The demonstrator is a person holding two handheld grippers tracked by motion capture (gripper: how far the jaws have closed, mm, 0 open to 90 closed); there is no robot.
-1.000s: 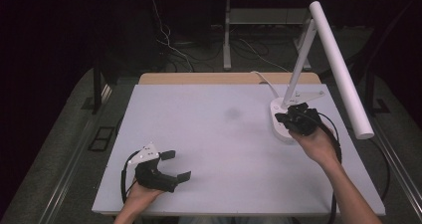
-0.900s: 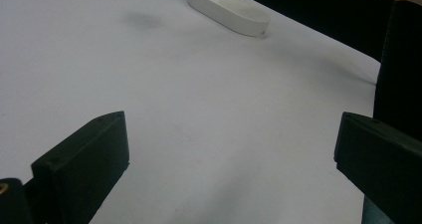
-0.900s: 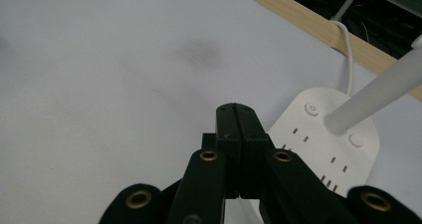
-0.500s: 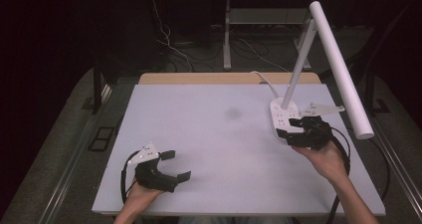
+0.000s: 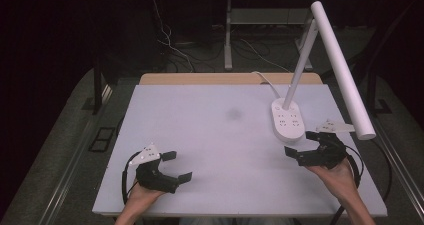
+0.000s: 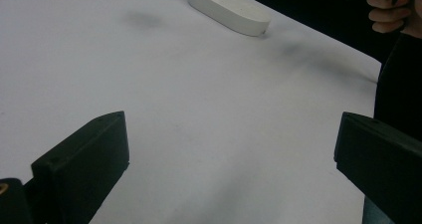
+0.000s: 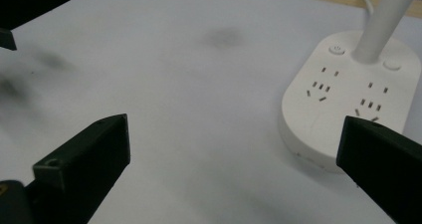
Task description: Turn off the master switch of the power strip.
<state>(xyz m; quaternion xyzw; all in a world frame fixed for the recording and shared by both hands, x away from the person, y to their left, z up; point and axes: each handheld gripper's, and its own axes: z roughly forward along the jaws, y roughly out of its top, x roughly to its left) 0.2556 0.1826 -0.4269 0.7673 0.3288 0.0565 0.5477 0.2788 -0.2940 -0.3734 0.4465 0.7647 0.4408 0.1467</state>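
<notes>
1. My left hand (image 5: pixel 142 197) rests low at the worktop's (image 5: pixel 210 135) near edge; my right hand (image 5: pixel 337 172) sits near the right edge.
2. I see the left gripper (image 5: pixel 179 166) released, jaws wide, holding nothing.
3. The right gripper (image 5: pixel 302 144) is likewise spread and empty, just beside the white lamp base (image 5: pixel 287 120).
4. The floor around is dark, with cables (image 5: pixel 175 50) behind.

- Counter (image 5: pixel 200 135): top is showing as a matt, smooth pale sheet with faint grey smudges; a wood-coloured edge is showing along its far side.
- Lamp base (image 5: pixel 287 120): is looking like smooth white plastic with a slight sheen, socket slots moulded in.
- Lamp arm (image 5: pixel 342 67): is appearing as a smooth white tube, matt.
- Left claw (image 5: pixel 177 166), right claw (image 5: pixel 302 144): jaws are looking like matt black plastic.
</notes>
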